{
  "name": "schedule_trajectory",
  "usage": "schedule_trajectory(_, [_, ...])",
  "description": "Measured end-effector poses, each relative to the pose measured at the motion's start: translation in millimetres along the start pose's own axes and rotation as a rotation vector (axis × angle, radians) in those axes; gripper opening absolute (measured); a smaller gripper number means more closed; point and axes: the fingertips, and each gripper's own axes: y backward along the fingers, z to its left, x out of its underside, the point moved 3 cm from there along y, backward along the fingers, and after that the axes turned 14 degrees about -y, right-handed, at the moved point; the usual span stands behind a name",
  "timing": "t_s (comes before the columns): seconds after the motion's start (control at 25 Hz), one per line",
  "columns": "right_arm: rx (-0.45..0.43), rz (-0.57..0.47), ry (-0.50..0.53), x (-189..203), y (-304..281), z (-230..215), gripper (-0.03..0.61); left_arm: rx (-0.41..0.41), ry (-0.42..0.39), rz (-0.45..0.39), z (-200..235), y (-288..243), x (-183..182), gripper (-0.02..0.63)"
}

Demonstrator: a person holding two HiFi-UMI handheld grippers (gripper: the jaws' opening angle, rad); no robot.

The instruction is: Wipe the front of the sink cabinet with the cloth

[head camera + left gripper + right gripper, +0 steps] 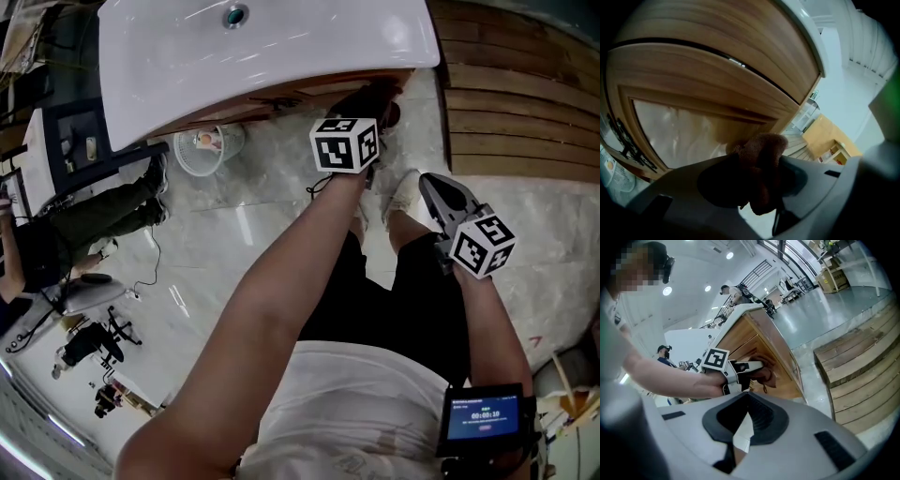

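Observation:
A brown cloth (761,154) is bunched between the jaws of my left gripper (759,180), which is shut on it. The cloth is pressed against the wooden front of the sink cabinet (703,84), near its right-hand corner, below the white sink top (234,56). In the right gripper view, the left gripper (757,367) holds the cloth (768,375) to the cabinet (780,357). My right gripper (433,187) hangs back by the person's legs, away from the cabinet. Its jaws (747,416) are together with nothing between them.
Wooden plank steps (516,103) rise right of the cabinet. A white round fan (206,150) lies on the marble floor under the sink's left side. A seated person (94,216) and tripods are further left. A small screen (483,417) hangs at the waist.

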Motion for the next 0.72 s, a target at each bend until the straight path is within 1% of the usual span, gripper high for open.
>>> schedule_trajectory(0.24, [0.034, 0.002, -0.017, 6, 10, -13, 0.014, 0.06, 0.007, -0.01, -27, -22, -6, 0.176])
schedule_trajectory(0.32, [0.045, 0.004, -0.019, 5, 11, -15, 0.014, 0.085, 0.039, -0.018, -32, -27, -6, 0.176])
schedule_trajectory(0.4, [0.049, 0.009, -0.019, 6, 12, -15, 0.014, 0.1, 0.103, -0.032, -33, -29, -4, 0.176])
schedule_trajectory(0.48, [0.044, 0.018, -0.016, 7, 9, -13, 0.014, 0.085, 0.165, -0.041, -25, -27, 0, 0.176])
schedule_trajectory(0.72, [0.023, 0.046, -0.001, 7, -1, -4, 0.012, -0.016, 0.261, -0.055, 14, -4, 14, 0.176])
